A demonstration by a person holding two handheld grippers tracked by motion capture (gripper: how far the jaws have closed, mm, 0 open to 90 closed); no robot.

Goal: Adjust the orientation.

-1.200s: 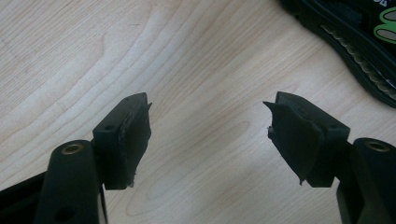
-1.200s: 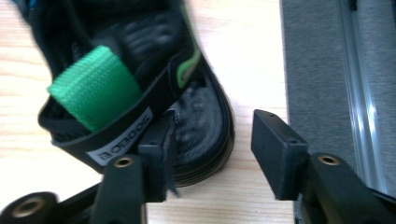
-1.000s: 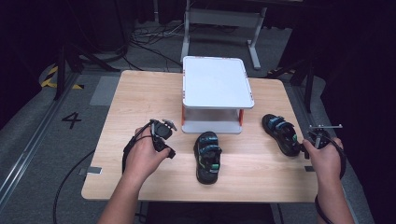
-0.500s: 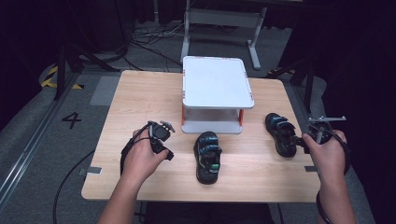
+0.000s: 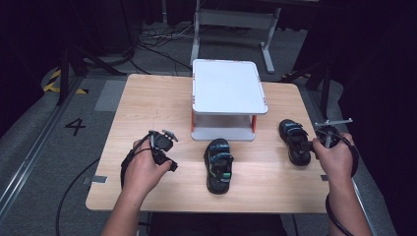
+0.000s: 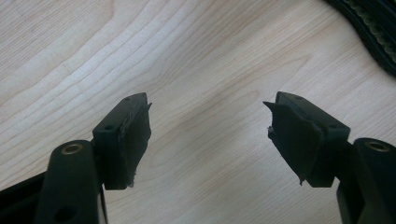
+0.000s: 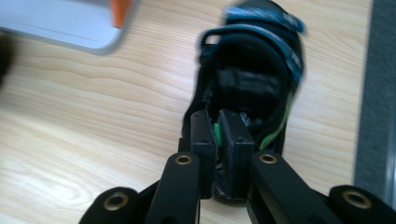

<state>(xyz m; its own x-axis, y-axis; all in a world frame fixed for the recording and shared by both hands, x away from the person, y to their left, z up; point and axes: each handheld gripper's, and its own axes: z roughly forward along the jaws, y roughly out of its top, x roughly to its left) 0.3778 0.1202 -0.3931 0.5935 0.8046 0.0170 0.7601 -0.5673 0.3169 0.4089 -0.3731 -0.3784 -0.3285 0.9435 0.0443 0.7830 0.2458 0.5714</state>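
1. Sandal on the right (image 5: pixel 295 141) is your active item: it lies on the desk (image 5: pixel 147 98) near the right edge, just right of the white two-tier rack (image 5: pixel 228 88). Your right gripper (image 5: pixel 314 145) is clamped on its heel end, jaws nearly together with a thin bit of heel strap or green tab pinched between them.
2. Second sandal (image 5: pixel 219 164) lies in front of the rack, mid-desk, untouched. Your left gripper (image 5: pixel 167 160) sits to its left, jaws wide apart, holding nothing.
3. Risk: the pinch looks shallow, on soft material. If you lift from here, I'd expect the sandal to hang toe-down and swing, or slip out.
4. Risk: the sandal is close to the desk's right edge. A dropped or dragged sandal could go over the side.
5. Risk: if the rack is the target, a swinging toe could clip its orange post (image 5: pixel 254 121) or the edge of a tier.
6. The right gripper view gives what the high view can't: the right gripper (image 7: pixel 216 149) with jaws on the right sandal (image 7: pixel 261 60) and the green sliver between them. It's motion-blurred, so I can't tell the grip depth.
7. The left gripper view confirms the left gripper (image 6: pixel 208 133) is empty over bare wood, with a dark sole edge (image 6: pixel 373 28) at the top right corner.
8. The high view alone shows the layout: both sandals, rack, edge margin.
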